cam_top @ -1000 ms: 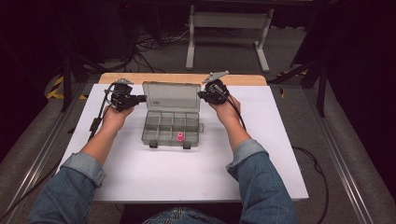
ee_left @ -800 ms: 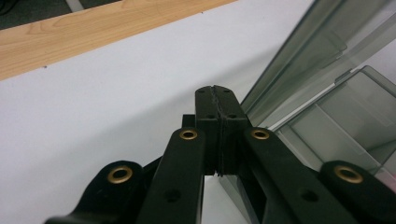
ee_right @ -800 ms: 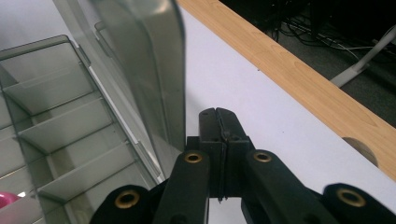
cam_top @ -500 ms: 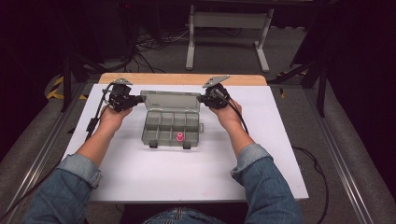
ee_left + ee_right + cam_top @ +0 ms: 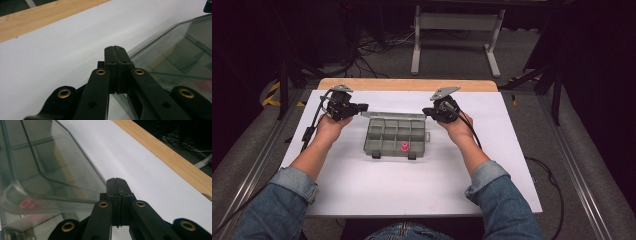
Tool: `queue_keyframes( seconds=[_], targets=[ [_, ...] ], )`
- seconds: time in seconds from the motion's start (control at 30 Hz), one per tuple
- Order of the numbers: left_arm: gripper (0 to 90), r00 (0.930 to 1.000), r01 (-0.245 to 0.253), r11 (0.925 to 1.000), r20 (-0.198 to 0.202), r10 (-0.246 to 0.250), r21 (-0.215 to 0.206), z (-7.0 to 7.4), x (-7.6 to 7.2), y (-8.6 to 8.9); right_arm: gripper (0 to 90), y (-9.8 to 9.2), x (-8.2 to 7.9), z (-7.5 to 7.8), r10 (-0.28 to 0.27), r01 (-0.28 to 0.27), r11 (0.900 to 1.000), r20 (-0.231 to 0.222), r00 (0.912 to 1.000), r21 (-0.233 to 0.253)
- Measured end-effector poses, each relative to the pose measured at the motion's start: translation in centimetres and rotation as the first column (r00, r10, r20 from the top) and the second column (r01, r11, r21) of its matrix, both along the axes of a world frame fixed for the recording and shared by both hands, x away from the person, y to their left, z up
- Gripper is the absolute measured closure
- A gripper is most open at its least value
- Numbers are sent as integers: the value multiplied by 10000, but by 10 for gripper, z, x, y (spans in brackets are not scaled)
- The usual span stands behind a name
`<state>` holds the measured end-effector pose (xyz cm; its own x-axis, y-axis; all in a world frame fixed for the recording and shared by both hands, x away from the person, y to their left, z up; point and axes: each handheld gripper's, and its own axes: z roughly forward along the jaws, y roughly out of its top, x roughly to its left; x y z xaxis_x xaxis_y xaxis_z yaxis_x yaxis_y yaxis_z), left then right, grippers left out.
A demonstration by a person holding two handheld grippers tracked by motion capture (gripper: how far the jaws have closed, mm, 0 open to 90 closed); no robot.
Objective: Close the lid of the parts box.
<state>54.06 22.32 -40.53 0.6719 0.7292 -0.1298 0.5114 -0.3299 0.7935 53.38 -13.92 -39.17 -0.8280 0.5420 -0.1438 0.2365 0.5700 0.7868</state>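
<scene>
Both tongs closed, apparently touching lid corners.

Clear compartment box, lid upright

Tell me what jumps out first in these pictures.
A clear plastic compartment box sits mid-table on the white sheet, its lid tipped back. One small pink piece glows in a near compartment. The left gripper and right gripper, jaws shut, flank the lid's far corners.
</scene>
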Motion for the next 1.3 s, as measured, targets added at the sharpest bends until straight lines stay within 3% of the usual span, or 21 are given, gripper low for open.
queue_keyframes(
  seconds=[0.2, 0.37, 0.67, 0.73, 1.0, 1.1, 1.3],
  targets=[
    [893, 9997, 245, 9996, -39, -244, 131, -2, -4, 1, 898, -3, -9, -1, 135, -136, 9999, -193, 9997, -33],
    [893, 9986, 414, 9991, -329, -410, 130, 1, -11, 2, 897, -5, -16, 1, 297, -296, 9996, -281, 9992, 15],
    [857, 9924, 1104, 9939, -557, -1097, 84, 10, -22, 5, 884, -2, -27, 2, 695, -697, 9976, -717, 9950, 3],
    [857, 9868, 1470, 9888, -726, -1448, 268, 12, -25, 5, 867, -1, -29, 2, 731, -739, 9973, -856, 9936, -60],
    [884, 9803, 1917, 9767, -672, -1857, 963, 14, -40, -3, 896, 6, -38, 3, 1079, -1128, 9924, -924, 9898, -490],
    [888, 9761, 2098, 9723, -791, -2022, 1035, 15, -44, -5, 900, 9, -41, 3, 1205, -1276, 9900, -1087, 9867, -608],
    [893, 9653, 2551, 9562, -943, -2434, 1432, 15, -49, -10, 900, 12, -45, -2, 1410, -1544, 9840, -1406, 9800, -894]
  ],
)
